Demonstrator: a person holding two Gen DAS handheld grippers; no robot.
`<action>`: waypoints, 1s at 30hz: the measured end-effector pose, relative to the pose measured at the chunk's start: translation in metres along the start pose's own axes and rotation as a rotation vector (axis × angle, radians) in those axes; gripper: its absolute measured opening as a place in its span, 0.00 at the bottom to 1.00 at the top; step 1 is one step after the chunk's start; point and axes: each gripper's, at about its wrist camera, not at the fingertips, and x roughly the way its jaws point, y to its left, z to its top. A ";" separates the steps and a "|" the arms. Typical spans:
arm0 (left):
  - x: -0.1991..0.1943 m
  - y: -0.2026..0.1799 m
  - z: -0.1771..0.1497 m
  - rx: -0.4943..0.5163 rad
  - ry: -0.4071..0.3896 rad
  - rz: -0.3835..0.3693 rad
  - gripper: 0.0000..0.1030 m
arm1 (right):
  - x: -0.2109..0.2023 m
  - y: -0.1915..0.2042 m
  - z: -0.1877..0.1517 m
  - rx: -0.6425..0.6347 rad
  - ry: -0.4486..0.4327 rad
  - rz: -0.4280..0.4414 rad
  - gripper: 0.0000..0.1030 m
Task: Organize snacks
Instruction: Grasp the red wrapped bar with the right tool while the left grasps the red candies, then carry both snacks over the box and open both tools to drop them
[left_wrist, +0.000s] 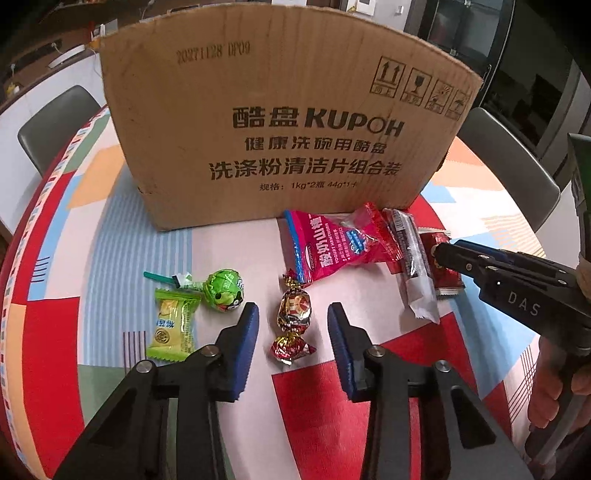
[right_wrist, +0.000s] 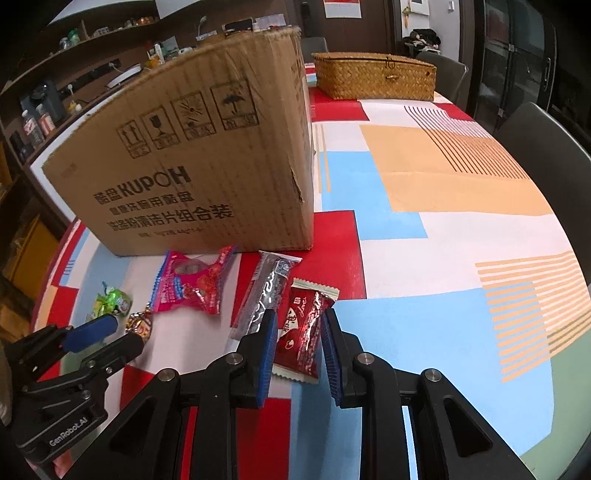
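Left gripper (left_wrist: 293, 325) gapes around foil candy (left_wrist: 292, 317), untouched; right gripper (right_wrist: 299, 334) open, straddling red packet (right_wrist: 304, 328). Wicker basket (right_wrist: 373, 75) only in right view, behind cardboard box (left_wrist: 280, 122).

Right tool (right_wrist: 298, 345) astride red snack packet (right_wrist: 303, 332), jaws apart.

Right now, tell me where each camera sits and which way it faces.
Left wrist: rides the left hand-held gripper, facing the cardboard box across the foil candy; its open fingers show, the right hand-held gripper beside.
Right wrist: rides the right hand-held gripper, angled left over the red packet; its fingers flank it.
Shared: box, pink bag, dark stick pack, green lollipop.
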 end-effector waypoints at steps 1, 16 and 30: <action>0.001 0.000 0.001 -0.002 0.002 0.000 0.36 | 0.003 0.000 0.001 0.007 0.009 0.003 0.25; 0.019 0.004 0.011 -0.041 0.041 -0.013 0.18 | 0.016 0.005 -0.001 -0.034 0.035 -0.032 0.23; -0.033 -0.012 0.008 -0.015 -0.064 -0.046 0.18 | -0.022 0.001 -0.008 -0.016 -0.028 -0.006 0.22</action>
